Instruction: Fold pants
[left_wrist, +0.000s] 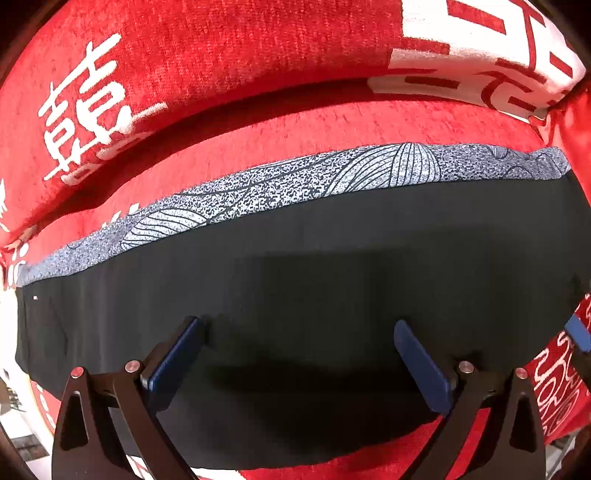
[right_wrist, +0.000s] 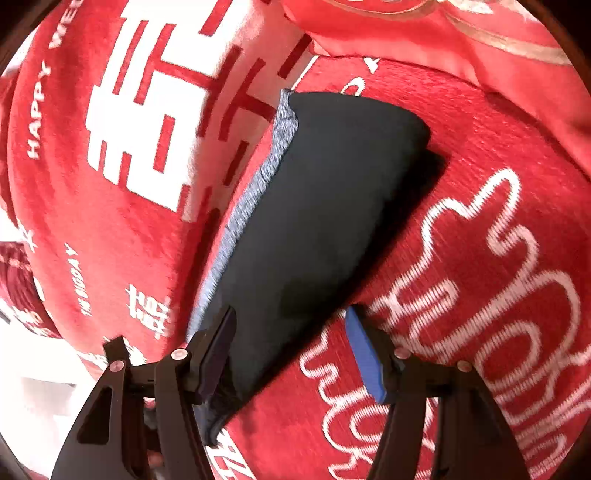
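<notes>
- Blue pads on my left gripper stand spread wide above the pants, pinching nothing; I am pointing nearly straight down at the black cloth.
- My right gripper is spread too, empty, with the near corner of the pants lying between its fingers but not pressed.
- Black, thin and limp, the pants lie flat on the red sofa cover, already doubled into a long band, with a grey patterned strip showing along the far edge.
- I judge them light and soft: they will sag and drag, and layers may slide apart on lifting.
- Best hold, I think: pinch all layers at the end corners, one gripper each, close to the edge.
- The plush cover could snag or get pinched along with them.
</notes>
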